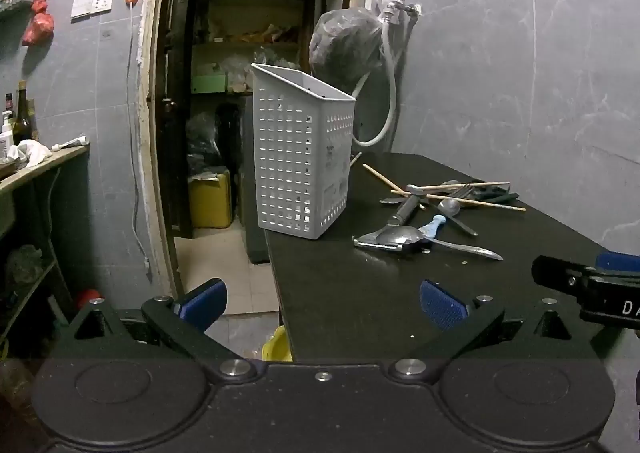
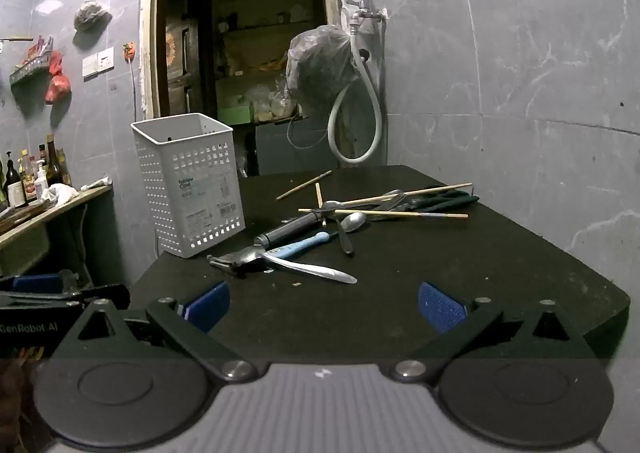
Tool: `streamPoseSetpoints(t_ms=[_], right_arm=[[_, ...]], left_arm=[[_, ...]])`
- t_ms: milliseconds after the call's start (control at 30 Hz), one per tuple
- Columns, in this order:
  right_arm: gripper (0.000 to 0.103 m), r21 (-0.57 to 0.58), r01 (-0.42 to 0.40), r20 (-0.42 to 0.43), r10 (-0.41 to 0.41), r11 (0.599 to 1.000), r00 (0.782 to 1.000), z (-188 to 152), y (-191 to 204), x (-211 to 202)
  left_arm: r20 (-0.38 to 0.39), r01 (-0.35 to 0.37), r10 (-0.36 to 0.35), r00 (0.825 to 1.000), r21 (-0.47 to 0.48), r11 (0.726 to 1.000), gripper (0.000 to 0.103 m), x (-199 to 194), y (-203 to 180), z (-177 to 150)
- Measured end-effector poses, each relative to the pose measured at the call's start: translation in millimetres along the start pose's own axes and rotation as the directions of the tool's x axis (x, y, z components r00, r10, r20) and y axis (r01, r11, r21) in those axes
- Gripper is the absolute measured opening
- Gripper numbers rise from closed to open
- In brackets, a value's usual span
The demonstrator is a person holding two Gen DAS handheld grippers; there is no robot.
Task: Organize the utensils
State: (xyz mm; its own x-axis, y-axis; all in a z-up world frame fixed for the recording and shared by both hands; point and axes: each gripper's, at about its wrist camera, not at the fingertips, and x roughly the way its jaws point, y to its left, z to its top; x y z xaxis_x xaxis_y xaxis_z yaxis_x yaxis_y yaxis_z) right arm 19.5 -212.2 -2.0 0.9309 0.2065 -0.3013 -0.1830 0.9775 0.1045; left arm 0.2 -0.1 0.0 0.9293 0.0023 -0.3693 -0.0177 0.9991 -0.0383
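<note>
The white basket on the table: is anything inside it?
The white basket looks empty near its rim; lower down, its walls hide the inside. The utensils lie on the black table beside it.

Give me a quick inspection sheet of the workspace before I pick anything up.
Surface: dark table, a few crumbs near the front.
Job's things: white perforated basket upright at the table's left rear corner, looks empty; utensil pile to its right: chopsticks, spoon, fork, blue-handled tool, metal squeezer.
Clutter: nothing seen beyond the pile.
Grippers: left gripper and right gripper both open, empty, short of the pile.
Cables: white hose looped from the wall tap; a cord hangs beside the doorway.
Surroundings: grey tiled walls, open doorway to a storeroom, side shelf with bottles.
</note>
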Motion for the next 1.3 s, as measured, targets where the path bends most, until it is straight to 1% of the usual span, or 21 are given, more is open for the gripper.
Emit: streamPoseSetpoints(t_ms=[233, 1300], right_arm=[[0.103, -0.002, 0.001, 0.003, -0.001, 1.000, 1.000, -0.6, 1.6, -0.1], [0.103, -0.011, 0.011, 0.015, -0.011, 1.000, 1.000, -1.1, 2.6, 0.7]], left_arm=[[0.002, 0.002, -0.002, 1.000, -0.010, 1.000, 0.102, 0.2, 1.2, 0.3], [-0.020, 0.003, -0.003, 1.000, 0.000, 1.000, 0.102, 10.7, -0.8, -4.5]])
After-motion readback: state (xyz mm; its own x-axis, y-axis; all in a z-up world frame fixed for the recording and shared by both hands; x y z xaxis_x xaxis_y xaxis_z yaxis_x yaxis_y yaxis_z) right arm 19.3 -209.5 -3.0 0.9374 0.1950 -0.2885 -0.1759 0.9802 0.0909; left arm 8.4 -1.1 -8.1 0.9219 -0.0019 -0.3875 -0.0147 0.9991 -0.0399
